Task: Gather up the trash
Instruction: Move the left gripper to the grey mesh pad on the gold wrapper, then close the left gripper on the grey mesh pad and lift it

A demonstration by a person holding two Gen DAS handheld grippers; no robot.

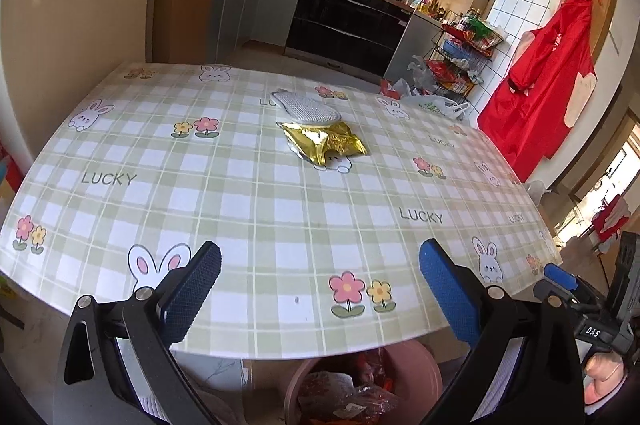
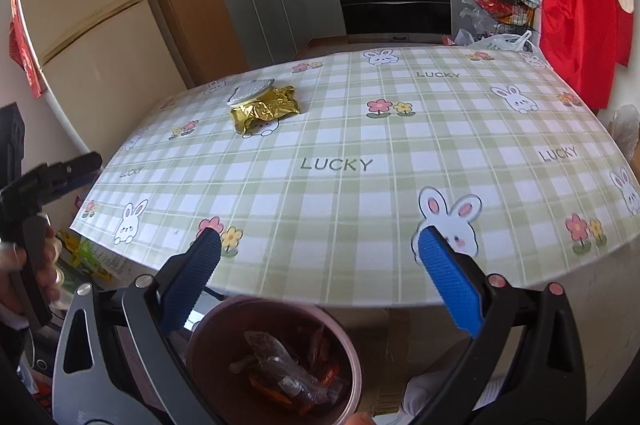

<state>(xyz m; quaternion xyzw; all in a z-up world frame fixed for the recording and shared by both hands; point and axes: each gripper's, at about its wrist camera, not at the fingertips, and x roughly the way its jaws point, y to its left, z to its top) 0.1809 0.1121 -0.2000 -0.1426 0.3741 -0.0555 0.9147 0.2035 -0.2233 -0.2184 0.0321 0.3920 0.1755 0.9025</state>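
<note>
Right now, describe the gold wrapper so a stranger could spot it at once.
Find the table with the green checked rabbit-print cloth. Toward its far side lie two things touching: the crumpled gold wrapper and a grey-white textured pad partly over its far edge. The wrapper is the shiny, metallic one.

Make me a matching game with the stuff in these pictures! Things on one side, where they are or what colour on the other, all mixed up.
Things:
1. gold wrapper
2. grey mitt
3. pink bin
4. apron

Clues:
A. red, hanging on the wall
B. on the floor below the table edge, with wrappers inside
C. shiny and crumpled, on the tablecloth
D. lying just behind the shiny thing, touching it

Pairs: 1-C, 2-D, 3-B, 4-A
</note>
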